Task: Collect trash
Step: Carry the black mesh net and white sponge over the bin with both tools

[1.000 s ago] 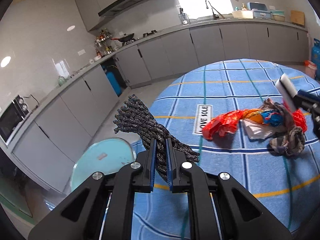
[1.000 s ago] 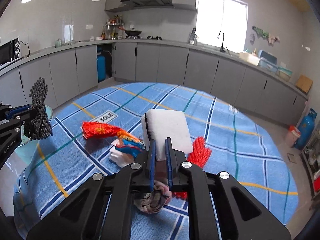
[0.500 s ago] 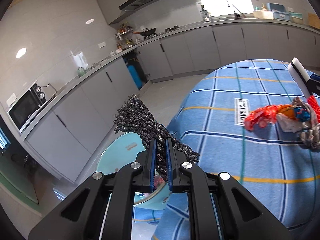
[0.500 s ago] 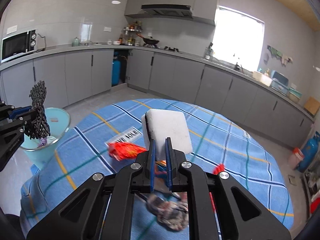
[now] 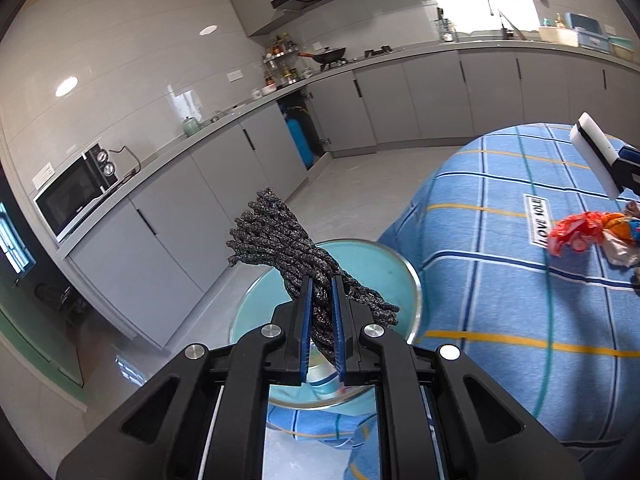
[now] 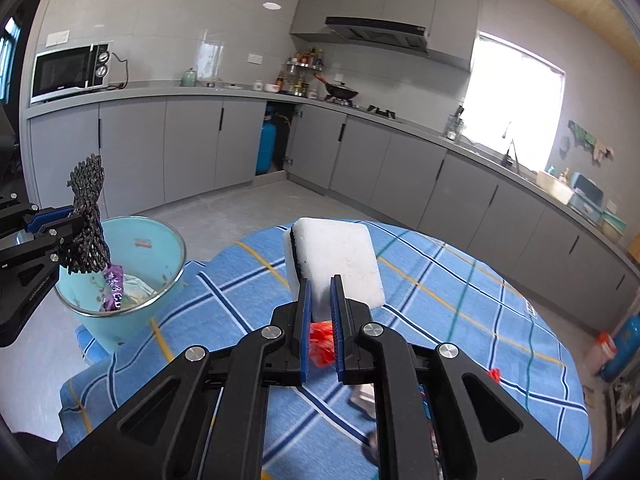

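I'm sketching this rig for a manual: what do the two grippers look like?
Both match. The left gripper and right gripper have matte black angular frames with triangular cutouts, round silver bolt heads, and two narrow fingers faced with blue pads. No cables or sleeves show.

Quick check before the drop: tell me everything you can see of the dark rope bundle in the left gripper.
The rope bundle is a hank of dark grey, speckled braided cord, folded into looped strands. The left gripper is shut on its lower part, so the looped top sticks up and frayed ends poke out to one side. It hangs above the open mouth of the light blue bin, beside the table's edge, touching only the gripper's blue pads.
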The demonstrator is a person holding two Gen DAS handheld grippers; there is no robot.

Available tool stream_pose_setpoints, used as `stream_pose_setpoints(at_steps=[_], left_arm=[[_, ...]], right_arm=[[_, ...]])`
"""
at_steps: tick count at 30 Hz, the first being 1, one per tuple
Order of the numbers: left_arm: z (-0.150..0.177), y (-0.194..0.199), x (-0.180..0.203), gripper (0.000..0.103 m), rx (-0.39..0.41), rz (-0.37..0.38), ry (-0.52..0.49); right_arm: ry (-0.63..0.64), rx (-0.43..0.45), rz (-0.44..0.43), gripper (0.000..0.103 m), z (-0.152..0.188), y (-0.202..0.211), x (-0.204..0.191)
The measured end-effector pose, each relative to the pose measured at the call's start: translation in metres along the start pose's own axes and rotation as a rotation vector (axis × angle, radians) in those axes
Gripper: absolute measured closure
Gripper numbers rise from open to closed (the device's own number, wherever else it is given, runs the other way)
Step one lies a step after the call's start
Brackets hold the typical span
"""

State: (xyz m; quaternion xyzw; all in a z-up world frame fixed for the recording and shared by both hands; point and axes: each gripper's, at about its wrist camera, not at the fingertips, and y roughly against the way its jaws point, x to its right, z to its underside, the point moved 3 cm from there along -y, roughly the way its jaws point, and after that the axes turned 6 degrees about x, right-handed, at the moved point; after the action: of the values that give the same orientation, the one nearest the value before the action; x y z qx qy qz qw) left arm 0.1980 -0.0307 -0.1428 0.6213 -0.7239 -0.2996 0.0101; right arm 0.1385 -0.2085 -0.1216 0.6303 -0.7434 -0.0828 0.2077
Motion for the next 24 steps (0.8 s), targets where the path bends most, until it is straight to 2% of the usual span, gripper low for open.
stream_pose_setpoints(at_steps=[13,24], left_arm=[[0.014,-0.02,-0.046,0.093,-0.043,-0.1,0.02],[0.025,-0.035,-0.065,0.093,-0.086,-0.143,0.012]], right_arm=[[0.042,0.011,-0.072,0.093,-0.016,-0.021,-0.043],[0.071,0.022,-0.132,0.093,-0.028,-0.032,-0.072]])
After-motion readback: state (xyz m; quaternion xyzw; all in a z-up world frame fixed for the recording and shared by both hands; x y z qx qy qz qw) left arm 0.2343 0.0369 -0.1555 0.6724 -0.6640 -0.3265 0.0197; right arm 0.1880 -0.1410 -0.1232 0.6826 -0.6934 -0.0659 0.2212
